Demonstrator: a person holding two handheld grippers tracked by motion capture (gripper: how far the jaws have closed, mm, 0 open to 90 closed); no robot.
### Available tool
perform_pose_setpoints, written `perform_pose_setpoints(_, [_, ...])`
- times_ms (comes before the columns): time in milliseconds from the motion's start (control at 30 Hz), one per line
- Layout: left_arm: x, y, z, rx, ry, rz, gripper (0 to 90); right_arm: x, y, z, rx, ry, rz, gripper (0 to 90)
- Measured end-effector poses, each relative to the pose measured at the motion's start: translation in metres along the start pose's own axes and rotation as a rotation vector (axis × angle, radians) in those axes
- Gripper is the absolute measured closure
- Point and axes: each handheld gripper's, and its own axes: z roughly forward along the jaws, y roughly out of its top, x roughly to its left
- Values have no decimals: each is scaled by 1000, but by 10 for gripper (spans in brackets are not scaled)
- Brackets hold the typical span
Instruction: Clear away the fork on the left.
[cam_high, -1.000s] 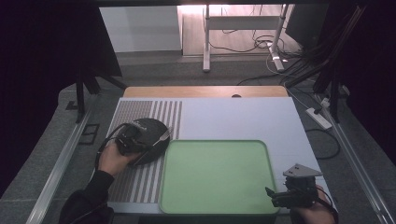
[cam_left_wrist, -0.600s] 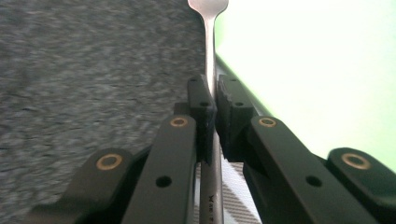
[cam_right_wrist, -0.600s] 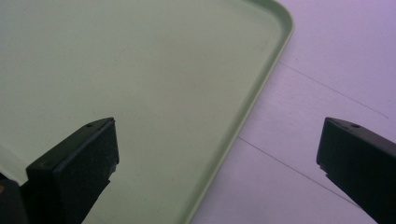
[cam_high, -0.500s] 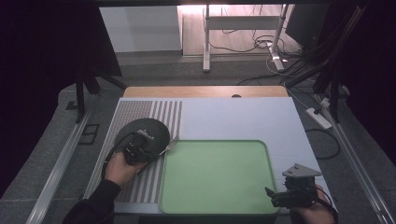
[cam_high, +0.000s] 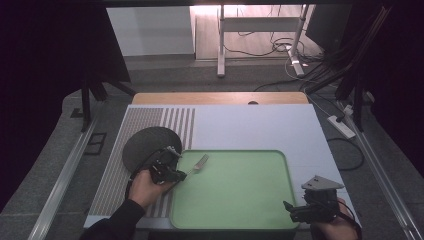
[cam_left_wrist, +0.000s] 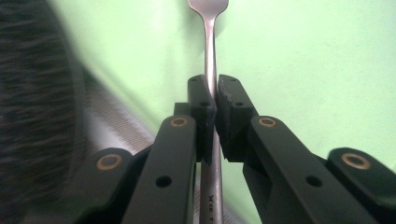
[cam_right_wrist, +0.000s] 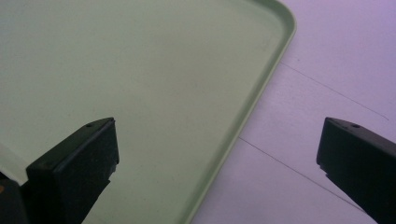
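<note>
Left tongs (cam_left_wrist: 211, 100) clamped on a fork (cam_left_wrist: 209, 56) over the green tray (cam_high: 240, 200) — right tongs (cam_right_wrist: 217, 154) wide apart.

Counting one metal fork (cam_high: 199, 163), lying clamped between the left gripper (cam_high: 176, 175) jaws. Counting one green tray (cam_high: 235, 220), spreading between the two grippers. Counting one dark round plate (cam_high: 145, 144), sitting just behind the left gripper. Counting two grippers, the right gripper (cam_high: 289, 209) hovering at the tray's near right corner.
</note>
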Motion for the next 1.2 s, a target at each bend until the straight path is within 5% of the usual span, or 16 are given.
perform_pose_setpoints(500, [-37,12,28,46,-17,62,819,1,0,1,5,8,-8,0])
perform_pose_setpoints(600, [-40,17,24,-31,3,87,596,1,0,1,12,6,-16,0])
perform_pose_setpoints(733, [-51,29,27,-77,18,180,766,1,1,2,15,7,-19,0])
perform_pose_setpoints(900, [-62,37,49,-10,37,248,860,1,0,1,14,9,-20,0])
perform_pose_setpoints(1200, [-42,33,41,-1,32,156,885,2,0,1,10,8,-26,0])
